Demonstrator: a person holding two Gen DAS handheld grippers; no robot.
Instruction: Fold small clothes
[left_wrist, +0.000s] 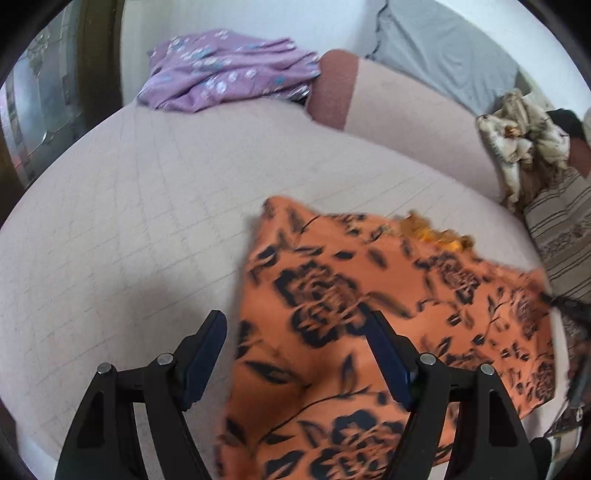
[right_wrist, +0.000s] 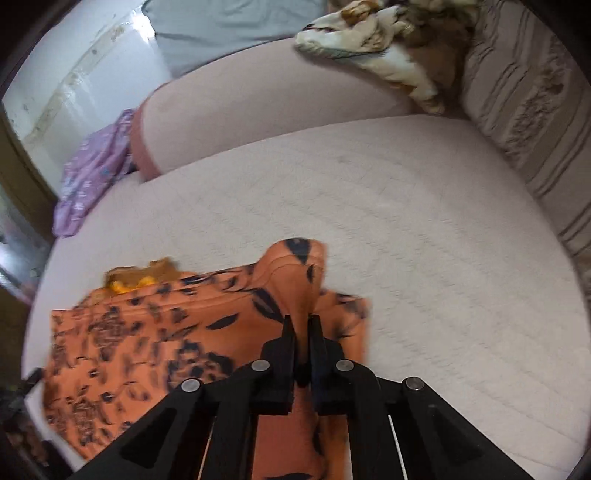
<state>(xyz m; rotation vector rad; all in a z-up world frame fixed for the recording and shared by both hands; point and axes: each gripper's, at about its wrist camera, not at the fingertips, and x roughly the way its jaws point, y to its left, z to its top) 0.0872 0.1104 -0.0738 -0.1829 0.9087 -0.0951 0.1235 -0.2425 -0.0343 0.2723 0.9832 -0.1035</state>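
An orange garment with a black flower print (left_wrist: 369, 302) lies on the pale quilted bed, with a yellow-brown trim (left_wrist: 436, 230) at its far edge. My left gripper (left_wrist: 295, 321) hovers open over the garment's left edge; the cloth lies under and between its wide-set fingers, and neither pad presses on it. In the right wrist view the same garment (right_wrist: 147, 332) spreads to the left. My right gripper (right_wrist: 301, 325) is shut on a raised fold of it (right_wrist: 295, 273), which stands up in a ridge between the fingertips.
A purple flowered garment (left_wrist: 221, 70) lies at the back left of the bed (left_wrist: 110, 221). A pink bolster (left_wrist: 406, 110), a grey pillow (left_wrist: 443, 48), a crumpled cream cloth (left_wrist: 517, 140) and a striped cushion (left_wrist: 561, 229) line the back and right.
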